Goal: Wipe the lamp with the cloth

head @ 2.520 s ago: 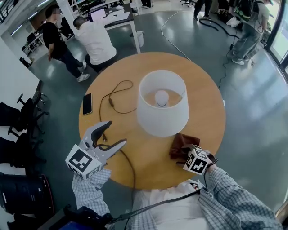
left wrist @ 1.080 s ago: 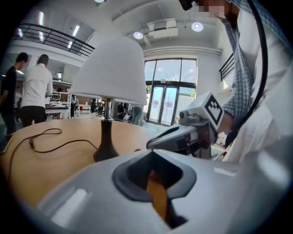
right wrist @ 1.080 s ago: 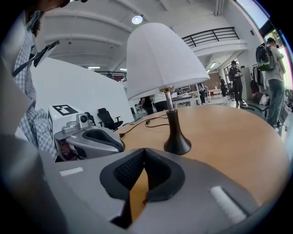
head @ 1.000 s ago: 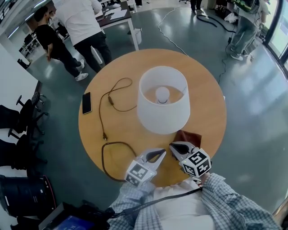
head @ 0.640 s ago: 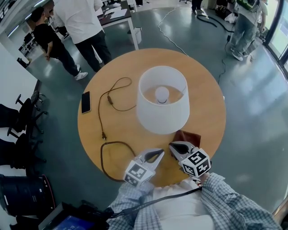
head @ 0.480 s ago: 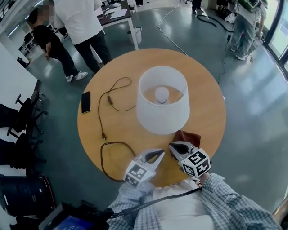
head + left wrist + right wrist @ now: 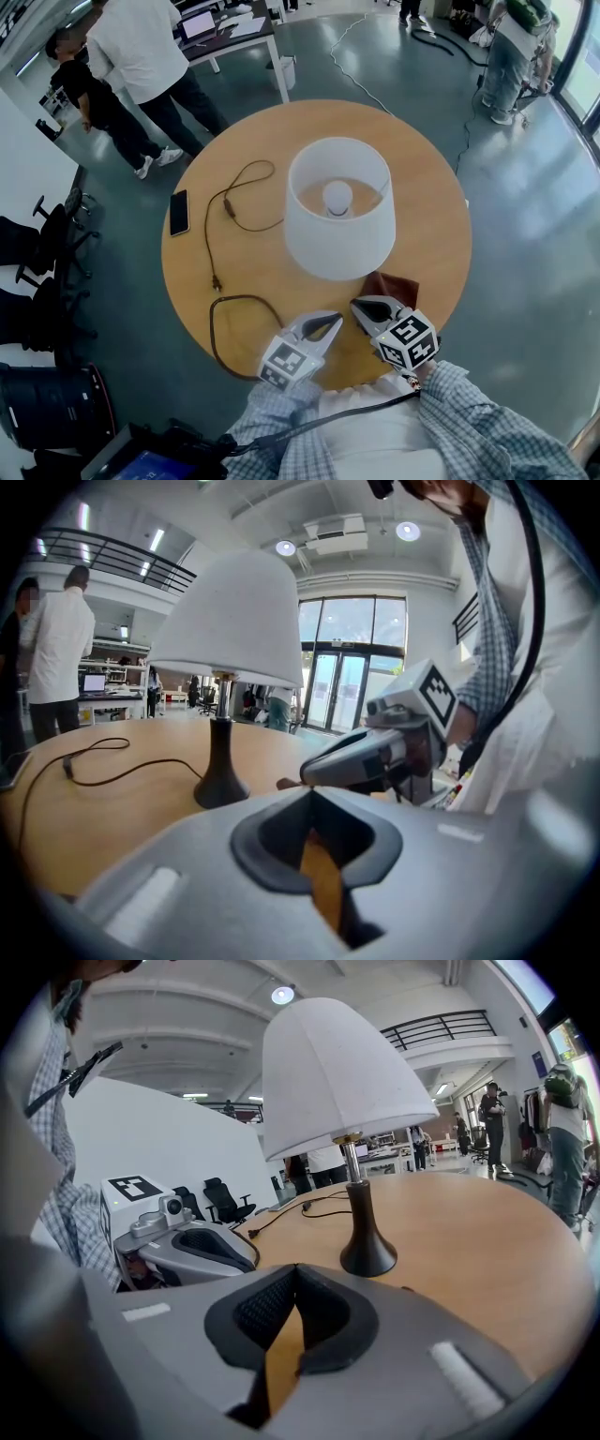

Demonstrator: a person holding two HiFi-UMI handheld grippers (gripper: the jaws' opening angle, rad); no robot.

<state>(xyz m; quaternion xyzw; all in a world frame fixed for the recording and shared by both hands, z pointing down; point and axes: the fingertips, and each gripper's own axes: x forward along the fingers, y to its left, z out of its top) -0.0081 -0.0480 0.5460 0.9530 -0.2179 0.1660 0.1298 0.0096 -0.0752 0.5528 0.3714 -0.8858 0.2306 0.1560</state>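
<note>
A lamp with a white shade point(image 7: 337, 211) stands in the middle of the round wooden table point(image 7: 441, 216). The dark brown cloth point(image 7: 396, 283) lies crumpled on the table at the shade's near right. My left gripper point(image 7: 333, 322) and right gripper point(image 7: 360, 306) rest side by side at the table's near edge, tips almost meeting, both shut and empty. The right one's tip lies just left of the cloth. The left gripper view shows the lamp's black base point(image 7: 220, 782) and the right gripper point(image 7: 370, 757). In the right gripper view the lamp point(image 7: 342, 1077) rises ahead, the left gripper point(image 7: 178, 1246) beside me.
The lamp's black cord point(image 7: 234, 211) loops over the table's left half and off the near edge point(image 7: 220, 328). A black phone point(image 7: 179, 214) lies near the left rim. People stand by a desk point(image 7: 234, 37) beyond the table; office chairs point(image 7: 47, 244) are at the left.
My left gripper has come from the table's left rim to the near middle beside the right gripper. Over the last second neither gripper moved; the people behind walked on.
</note>
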